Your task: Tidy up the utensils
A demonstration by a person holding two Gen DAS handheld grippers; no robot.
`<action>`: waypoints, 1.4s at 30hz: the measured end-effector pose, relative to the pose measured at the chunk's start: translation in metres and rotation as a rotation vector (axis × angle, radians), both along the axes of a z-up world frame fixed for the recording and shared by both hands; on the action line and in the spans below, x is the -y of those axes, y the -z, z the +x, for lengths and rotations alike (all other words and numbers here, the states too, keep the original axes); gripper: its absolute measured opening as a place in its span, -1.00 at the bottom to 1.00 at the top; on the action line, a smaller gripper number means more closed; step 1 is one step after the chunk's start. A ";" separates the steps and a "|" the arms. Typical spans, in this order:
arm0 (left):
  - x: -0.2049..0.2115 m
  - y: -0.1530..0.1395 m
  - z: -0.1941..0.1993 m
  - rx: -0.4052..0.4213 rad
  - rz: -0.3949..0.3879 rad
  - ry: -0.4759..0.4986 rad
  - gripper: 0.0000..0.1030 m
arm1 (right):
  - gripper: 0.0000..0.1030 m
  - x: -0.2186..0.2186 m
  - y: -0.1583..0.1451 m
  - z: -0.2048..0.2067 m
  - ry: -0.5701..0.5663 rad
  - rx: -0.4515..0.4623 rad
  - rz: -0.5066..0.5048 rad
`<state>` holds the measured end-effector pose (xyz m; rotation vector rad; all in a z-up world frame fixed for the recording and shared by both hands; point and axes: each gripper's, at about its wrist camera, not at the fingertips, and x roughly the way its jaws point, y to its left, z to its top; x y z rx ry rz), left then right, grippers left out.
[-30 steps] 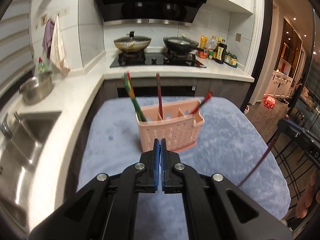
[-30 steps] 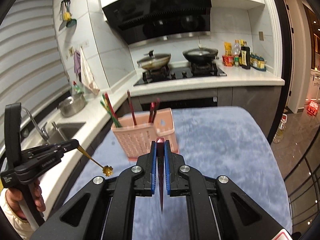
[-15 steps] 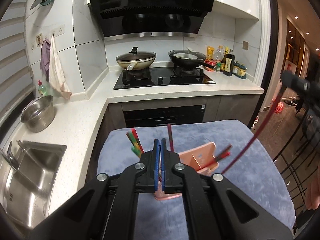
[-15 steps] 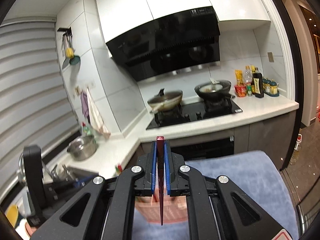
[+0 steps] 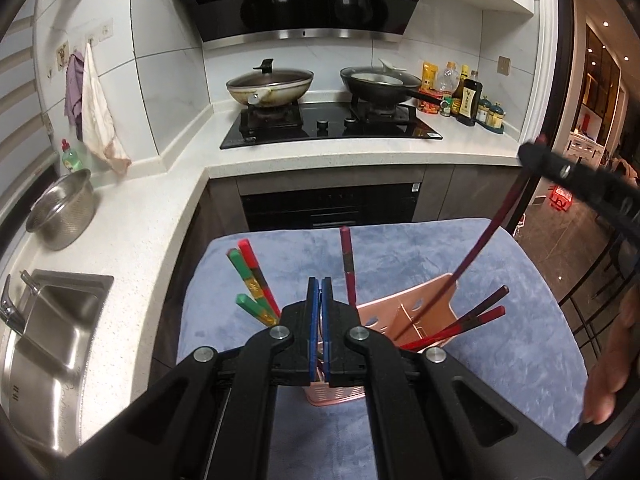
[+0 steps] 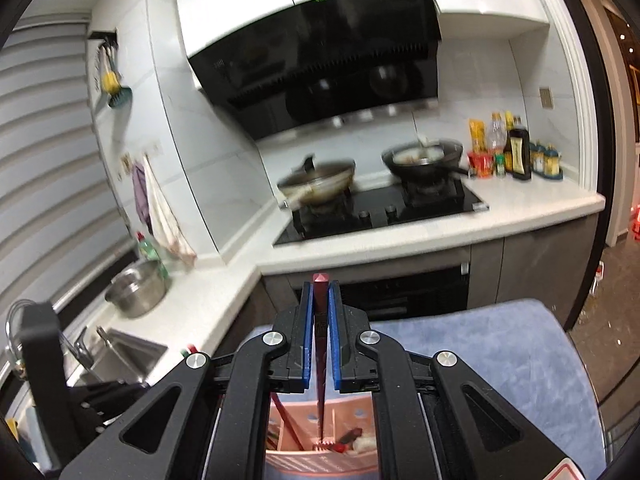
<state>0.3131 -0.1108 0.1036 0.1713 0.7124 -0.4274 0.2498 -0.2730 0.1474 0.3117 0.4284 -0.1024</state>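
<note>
A pink slotted utensil holder [image 5: 408,312] stands on the blue-cloth table [image 5: 500,320], just beyond my shut, empty left gripper [image 5: 320,284]. It holds green-and-red chopsticks [image 5: 252,280] at the left, one dark red chopstick [image 5: 347,264] in the middle and dark red ones [image 5: 472,318] leaning right. My right gripper [image 6: 320,292] is shut on a dark red chopstick [image 6: 321,344], upright, its lower tip inside the holder [image 6: 320,456]. In the left wrist view that chopstick [image 5: 484,236] slants down into the holder from the right gripper [image 5: 536,152].
A white counter [image 5: 132,240] wraps the left and back, with a sink [image 5: 48,344], a steel bowl [image 5: 60,212] and a hob with two pans [image 5: 332,120]. Bottles [image 5: 468,100] stand at the back right. A hand [image 5: 612,368] shows at the right edge.
Both grippers have risen above the holder. The right gripper has brought its dark red chopstick over the holder and lowered the tip into it. The left gripper stays shut.
</note>
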 end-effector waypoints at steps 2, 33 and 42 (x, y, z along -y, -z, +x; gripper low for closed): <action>0.002 0.002 0.001 -0.002 -0.003 0.002 -0.97 | -0.86 0.001 0.009 0.004 -0.002 -0.024 -0.002; -0.033 0.011 -0.083 0.024 -0.032 -0.124 -0.07 | -0.19 -0.041 0.047 -0.090 -0.025 -0.193 -0.120; -0.036 0.032 -0.105 -0.011 -0.026 -0.136 -0.05 | -0.19 -0.055 0.065 -0.116 0.002 -0.262 -0.170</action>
